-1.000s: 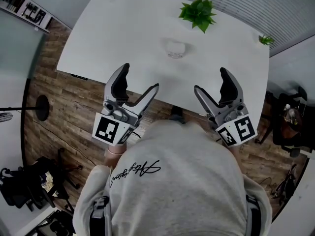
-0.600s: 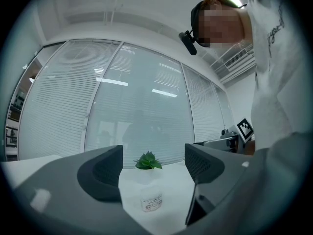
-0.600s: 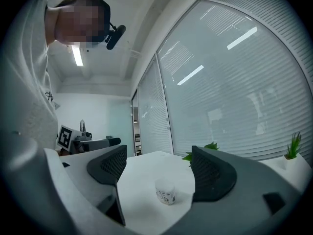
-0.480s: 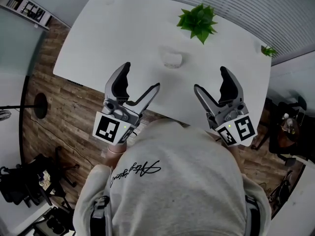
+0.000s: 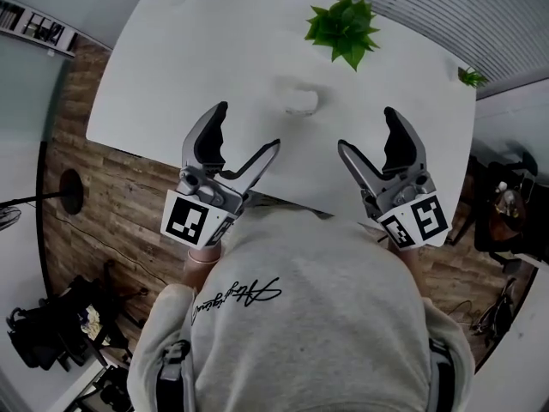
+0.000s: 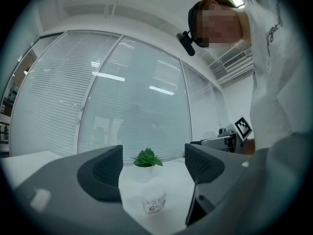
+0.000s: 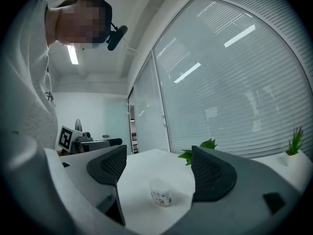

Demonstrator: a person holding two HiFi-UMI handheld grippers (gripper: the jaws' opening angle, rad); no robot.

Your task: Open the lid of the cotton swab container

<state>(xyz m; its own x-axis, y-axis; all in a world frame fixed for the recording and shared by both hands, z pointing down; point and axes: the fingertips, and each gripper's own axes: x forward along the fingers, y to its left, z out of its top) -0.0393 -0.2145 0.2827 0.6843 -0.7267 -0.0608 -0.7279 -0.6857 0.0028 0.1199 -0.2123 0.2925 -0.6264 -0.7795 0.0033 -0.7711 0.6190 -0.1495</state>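
Observation:
The cotton swab container (image 5: 300, 99) is a small clear tub with a white lid, standing upright on the white table (image 5: 171, 67), lid on. It also shows in the left gripper view (image 6: 154, 200) and the right gripper view (image 7: 161, 192), well ahead of both pairs of jaws. My left gripper (image 5: 248, 138) is open and holds nothing, near the table's front edge. My right gripper (image 5: 369, 140) is open too, held level with it, with nothing between its fingers.
A small green plant in a white pot (image 5: 343, 26) stands behind the container. Another tiny plant (image 5: 471, 77) sits at the table's far right corner. Wooden floor (image 5: 111, 187) lies left of the table, and window blinds run behind it.
The head view has shifted a little, so the table and container sit slightly lower and further left in it. Both grippers stay open in about the same pose.

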